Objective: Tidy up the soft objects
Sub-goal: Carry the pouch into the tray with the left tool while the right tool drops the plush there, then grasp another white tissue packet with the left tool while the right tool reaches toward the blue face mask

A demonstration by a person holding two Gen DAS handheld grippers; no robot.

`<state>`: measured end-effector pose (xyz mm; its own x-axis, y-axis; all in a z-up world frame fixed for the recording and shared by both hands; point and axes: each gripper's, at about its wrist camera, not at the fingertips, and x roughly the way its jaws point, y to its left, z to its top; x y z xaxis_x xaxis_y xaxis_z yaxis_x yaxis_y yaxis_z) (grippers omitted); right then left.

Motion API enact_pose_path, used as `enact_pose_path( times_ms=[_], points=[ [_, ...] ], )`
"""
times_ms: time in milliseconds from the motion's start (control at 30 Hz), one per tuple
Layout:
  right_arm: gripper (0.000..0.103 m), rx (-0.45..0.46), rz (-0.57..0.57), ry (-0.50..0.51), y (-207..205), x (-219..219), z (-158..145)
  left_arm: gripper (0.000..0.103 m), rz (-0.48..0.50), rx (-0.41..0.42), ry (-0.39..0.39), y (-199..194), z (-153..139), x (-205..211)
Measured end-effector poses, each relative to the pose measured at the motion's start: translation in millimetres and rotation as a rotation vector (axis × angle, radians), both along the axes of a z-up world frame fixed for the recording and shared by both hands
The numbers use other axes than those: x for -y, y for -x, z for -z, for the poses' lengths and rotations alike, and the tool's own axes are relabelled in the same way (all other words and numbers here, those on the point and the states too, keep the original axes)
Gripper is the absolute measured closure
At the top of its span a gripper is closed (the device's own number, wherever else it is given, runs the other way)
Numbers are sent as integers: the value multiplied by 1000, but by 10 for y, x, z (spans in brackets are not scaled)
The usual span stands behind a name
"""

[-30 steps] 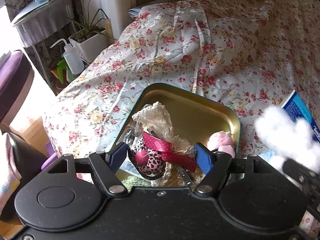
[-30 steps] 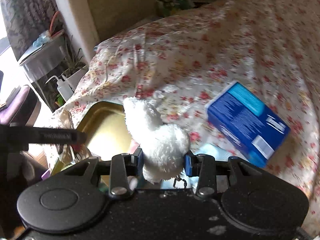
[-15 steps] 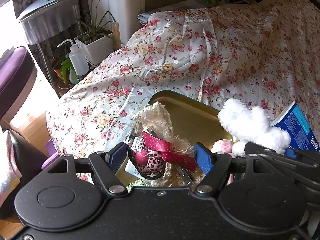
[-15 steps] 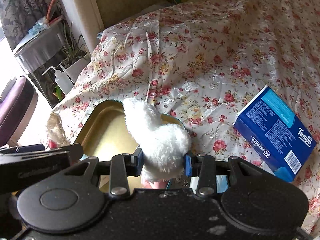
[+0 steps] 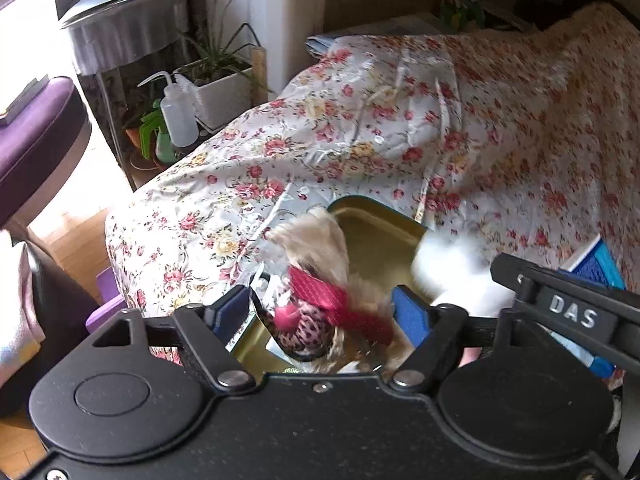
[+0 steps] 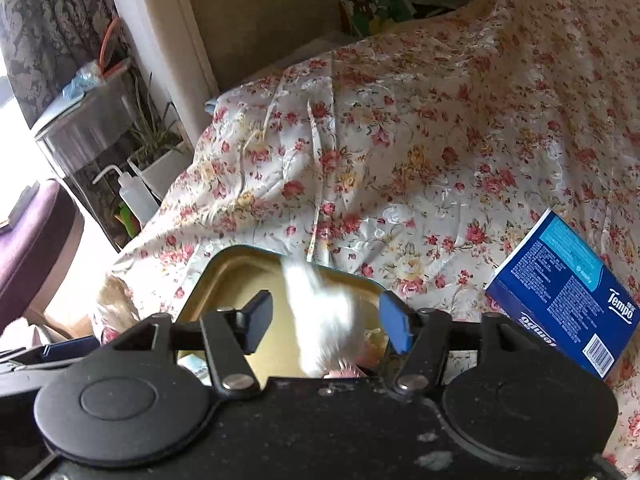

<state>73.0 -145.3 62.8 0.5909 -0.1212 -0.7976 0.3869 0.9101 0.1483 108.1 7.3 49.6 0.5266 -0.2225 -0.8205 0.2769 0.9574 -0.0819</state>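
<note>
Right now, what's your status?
Both grippers just opened. White plush loose in right gripper, ribboned packet in left gripper, over tin. Nothing blocking.

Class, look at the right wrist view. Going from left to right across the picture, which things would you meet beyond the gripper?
Purple stool → squeeze bottle → gold tin → white plush → blue tissue box.

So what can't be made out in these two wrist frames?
- White plush toy: motion-blurred in both views; its shape is unreadable.
- Ribboned bundle: blurred, its base hidden behind the left gripper body.
- Tin: near half hidden by the right gripper body.
- Tissue box: mostly hidden in the left view.
</note>
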Motion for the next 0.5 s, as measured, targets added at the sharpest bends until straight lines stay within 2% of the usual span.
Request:
enact_pose_path(
  times_ms=[267, 500],
  points=[
    [42, -18, -1, -12, 132, 47, 47, 24, 31, 20, -27, 56, 2, 76],
    [38, -33, 26, 12, 512, 227, 62, 24, 83, 31, -66, 140, 17, 171]
  ],
)
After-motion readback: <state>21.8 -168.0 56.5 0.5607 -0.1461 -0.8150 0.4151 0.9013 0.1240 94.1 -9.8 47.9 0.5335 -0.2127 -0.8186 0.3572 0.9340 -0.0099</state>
